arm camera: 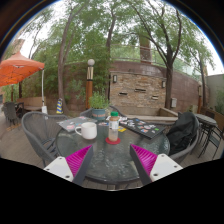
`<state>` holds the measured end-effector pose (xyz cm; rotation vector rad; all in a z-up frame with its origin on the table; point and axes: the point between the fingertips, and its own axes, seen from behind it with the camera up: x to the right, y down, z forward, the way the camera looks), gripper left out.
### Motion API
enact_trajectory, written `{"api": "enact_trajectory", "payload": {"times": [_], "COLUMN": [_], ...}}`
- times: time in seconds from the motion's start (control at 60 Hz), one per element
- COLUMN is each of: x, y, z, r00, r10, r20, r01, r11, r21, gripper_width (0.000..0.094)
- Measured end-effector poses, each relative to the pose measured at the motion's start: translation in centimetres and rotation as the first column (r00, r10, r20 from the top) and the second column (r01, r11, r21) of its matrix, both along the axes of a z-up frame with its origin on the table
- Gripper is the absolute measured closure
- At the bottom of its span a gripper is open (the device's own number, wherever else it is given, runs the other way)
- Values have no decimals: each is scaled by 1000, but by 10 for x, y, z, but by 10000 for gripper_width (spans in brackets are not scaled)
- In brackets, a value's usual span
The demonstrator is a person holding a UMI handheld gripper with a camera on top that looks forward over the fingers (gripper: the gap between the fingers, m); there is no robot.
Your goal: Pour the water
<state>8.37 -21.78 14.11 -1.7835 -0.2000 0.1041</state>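
Your gripper (pixel 112 160) hovers over the near side of a round glass tabletop (pixel 115 165), outdoors on a patio. Jaws apart, nothing between them; the magenta pads (pixel 78 160) face each other across a wide gap, and you see only the tabletop through it.

Task things sit ahead of the jaws, toward the middle of the tabletop. A white mug (pixel 88 130) stands upright, a little left of centre, handle on its left side. Just right of it a small bottle (pixel 113 130) with a red label and red cap stands upright; mug and bottle are near each other but not touching. You cannot tell whether either holds water. Both are well beyond the fingertips, no contact with the gripper.

Behind the bottle there is a dark bowl-like thing (pixel 103 113), too small to tell more. Flat printed items lie on the far side: one at far left (pixel 72 123) behind the mug, one at far right (pixel 143 127), dark with coloured spots.

Metal mesh chairs ring the tabletop: one at left (pixel 37 130), one at right (pixel 185 133) with something dark draped on it.

Farther off: an orange umbrella (pixel 17 70) at far left, a stone wall (pixel 135 90) behind the tabletop, a lamp post (pixel 89 82) by the wall, trees (pixel 110 30) overhead against bright sky.
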Motion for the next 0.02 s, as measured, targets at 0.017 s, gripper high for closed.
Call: {"api": "enact_trajectory", "payload": {"times": [0.017], "x": [0], "y": [-5], "z": [1], "r00": [1000], "r10": [3], "r20": [-3], "r01": [-3], "r11": [1000], "r21": [3], "gripper_width": [107]}}
